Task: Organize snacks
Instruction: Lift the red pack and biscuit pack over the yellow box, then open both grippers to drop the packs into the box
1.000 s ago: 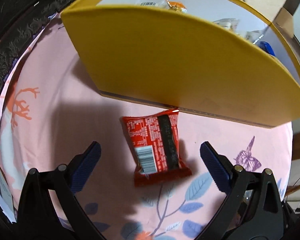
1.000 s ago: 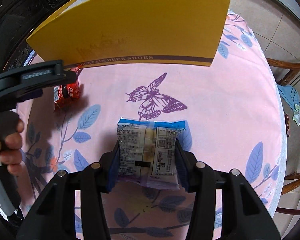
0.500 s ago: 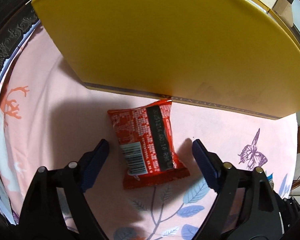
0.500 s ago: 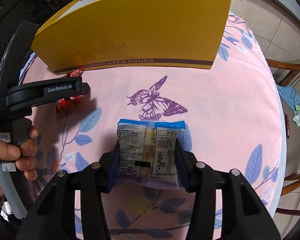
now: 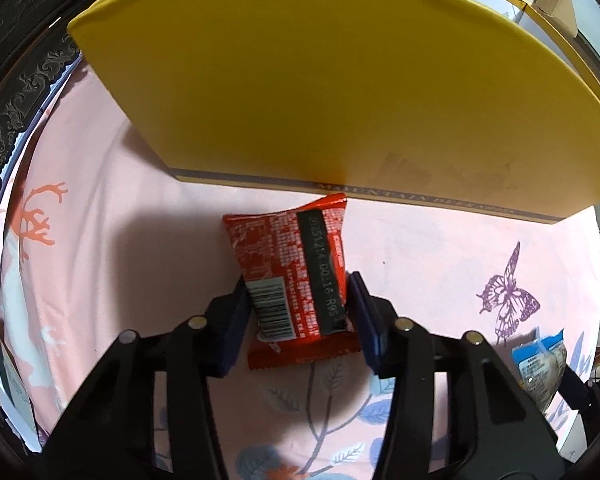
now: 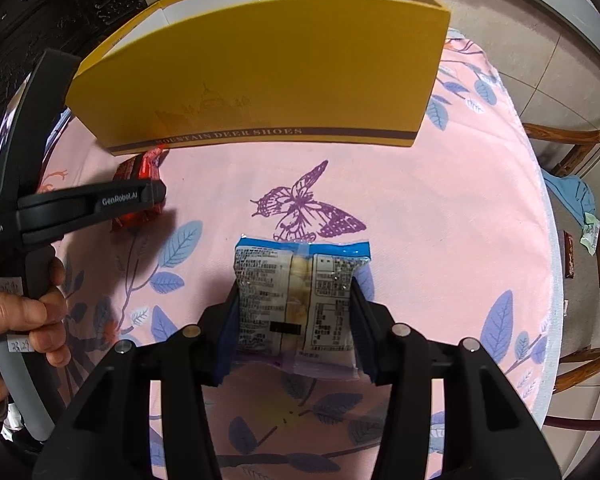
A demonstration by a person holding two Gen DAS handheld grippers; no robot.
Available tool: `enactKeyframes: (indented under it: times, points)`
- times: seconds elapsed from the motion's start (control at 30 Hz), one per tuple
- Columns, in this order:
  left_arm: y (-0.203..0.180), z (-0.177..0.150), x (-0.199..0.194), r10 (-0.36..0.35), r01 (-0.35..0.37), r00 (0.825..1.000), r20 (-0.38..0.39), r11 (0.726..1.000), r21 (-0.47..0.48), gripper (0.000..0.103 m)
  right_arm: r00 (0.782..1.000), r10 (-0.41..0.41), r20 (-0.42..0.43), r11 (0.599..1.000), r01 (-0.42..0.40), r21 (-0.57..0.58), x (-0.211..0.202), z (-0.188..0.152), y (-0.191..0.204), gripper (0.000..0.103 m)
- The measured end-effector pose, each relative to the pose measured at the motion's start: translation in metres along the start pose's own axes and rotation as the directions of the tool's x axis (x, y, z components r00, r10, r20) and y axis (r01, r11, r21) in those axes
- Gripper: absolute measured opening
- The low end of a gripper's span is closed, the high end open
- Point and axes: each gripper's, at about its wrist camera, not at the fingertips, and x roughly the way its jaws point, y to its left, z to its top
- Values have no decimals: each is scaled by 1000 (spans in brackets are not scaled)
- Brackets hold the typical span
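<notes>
Just in front of the tall yellow cardboard shoe box [image 5: 332, 80], the blue-padded fingers [image 5: 236, 320] of the left gripper [image 5: 298, 316] have just been closing, and now sit against both long edges of a small red foil snack packet [image 5: 296, 280], which lies flat on the surface [image 5: 120, 200] with its barcode side up. The packet's far corner all but touches the foot of the box. I judge the grip to be only just made, a squeeze across the narrow width so the packet can be lifted over the box wall.

To the right of that, and further from the box, the right gripper [image 6: 294, 320] has its fingers [image 6: 362, 320] narrowed onto the sides of a clear plastic snack bag with a blue top band [image 6: 300, 296], which also appears to rest on the pink floral cloth. Both packets lie with their long edges running toward the box, probably so each pair of fingers can take them side on.

The box wall is the thing in the way: it stands high between both snacks and the open interior, so each must rise clear of its rim. A person's hand [image 6: 24, 320] holds the left gripper's handle to the left of the box. A wooden chair [image 6: 572, 148] stands beyond the surface's right edge.
</notes>
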Motion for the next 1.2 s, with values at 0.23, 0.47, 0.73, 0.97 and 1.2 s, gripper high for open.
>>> enactKeyframes:
  times: [0.23, 0.47, 0.73, 0.97, 1.2]
  points:
    - [5, -22, -16, -61, 61, 998, 5, 998, 9, 45, 1000, 7, 17, 1000, -7, -7, -9, -5, 1, 50]
    - [25, -58, -49, -172, 172, 985, 8, 985, -8, 45, 999, 25, 40, 1000, -25, -7, -22, -8, 0, 50]
    - [41, -30, -120, -209, 206, 961, 179, 978, 38, 45, 981, 84, 177, 995, -75, -58, -74, 23, 13, 50]
    - [27, 49, -180, -248, 226, 906, 344, 969, 102, 45, 923, 139, 358, 990, -121, -72, -126, 105, 17, 50]
    - [18, 119, -180, -229, 202, 895, 383, 973, 110, 45, 907, 128, 400, 991, -103, -84, -124, 178, 7, 50]
